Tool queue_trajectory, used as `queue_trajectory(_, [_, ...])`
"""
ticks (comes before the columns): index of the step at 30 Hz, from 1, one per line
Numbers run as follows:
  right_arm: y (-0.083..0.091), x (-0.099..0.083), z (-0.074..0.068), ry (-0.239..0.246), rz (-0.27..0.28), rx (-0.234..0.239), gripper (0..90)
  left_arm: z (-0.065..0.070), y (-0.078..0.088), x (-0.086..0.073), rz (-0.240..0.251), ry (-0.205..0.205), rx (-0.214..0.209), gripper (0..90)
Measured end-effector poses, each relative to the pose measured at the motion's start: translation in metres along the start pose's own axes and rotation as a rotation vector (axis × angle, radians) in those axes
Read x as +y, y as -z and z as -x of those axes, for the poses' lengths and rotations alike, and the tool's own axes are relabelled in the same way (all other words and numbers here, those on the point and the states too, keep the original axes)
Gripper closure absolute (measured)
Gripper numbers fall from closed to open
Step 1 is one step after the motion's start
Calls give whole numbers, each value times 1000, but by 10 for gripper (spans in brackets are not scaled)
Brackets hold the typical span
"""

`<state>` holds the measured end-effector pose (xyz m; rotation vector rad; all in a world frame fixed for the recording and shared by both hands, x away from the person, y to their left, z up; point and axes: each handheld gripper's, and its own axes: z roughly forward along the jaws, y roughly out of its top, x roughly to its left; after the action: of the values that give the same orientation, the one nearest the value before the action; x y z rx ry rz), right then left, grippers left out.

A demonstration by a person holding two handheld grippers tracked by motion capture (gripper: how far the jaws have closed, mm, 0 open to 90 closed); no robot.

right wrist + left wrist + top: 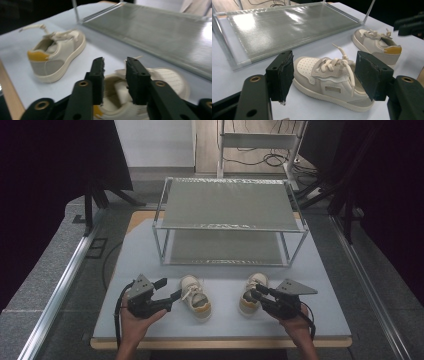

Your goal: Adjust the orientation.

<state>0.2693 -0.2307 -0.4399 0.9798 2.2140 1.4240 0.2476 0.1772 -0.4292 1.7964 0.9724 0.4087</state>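
Note:
Two small cream shoes with yellow heel tabs lie on the pale table [140, 255], toes toward a metal rack. My left gripper [170, 288] is open just left of the left shoe [196, 299]. In the left gripper view its jaws [325, 75] stand wide, and the left shoe [312, 72] lies beyond them, untouched. My right gripper [256, 293] hangs over the right shoe [246, 306]. In the right gripper view its jaws [115, 67] are narrowed but apart above that shoe's [167, 80] opening and tongue. I see no pad pressing on it. The other shoe [57, 55] lies farther off.
A two-shelf metal rack [230, 205] stands on the table behind the shoes, and its lower shelf [225, 247] is close to the toes. The table's wooden front edge [220, 342] runs just behind my hands. Dark frames and cables surround the table.

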Motion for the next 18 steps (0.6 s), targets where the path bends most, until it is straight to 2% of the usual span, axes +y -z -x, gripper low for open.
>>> queue_trajectory(2, [-5,0,-5,18,-14,17,736,-1,1,0,1,4,2,323])
queue_trajectory(3, [-12,0,-13,33,-25,35,772,-1,1,-1,0,7,1,322])
queue_trajectory(4, [-12,0,-13,33,-25,35,772,-1,1,-1,0,7,3,322])
queue_trajectory(6, [-21,0,-22,49,-41,58,812,-2,0,-2,-7,8,3,323])
queue_trajectory(15, [-41,-4,-37,58,-82,88,868,-1,-6,-4,-33,1,-4,323])
queue_trajectory(18, [-46,-5,-45,77,-88,94,878,1,-7,-3,-34,-4,-10,322])
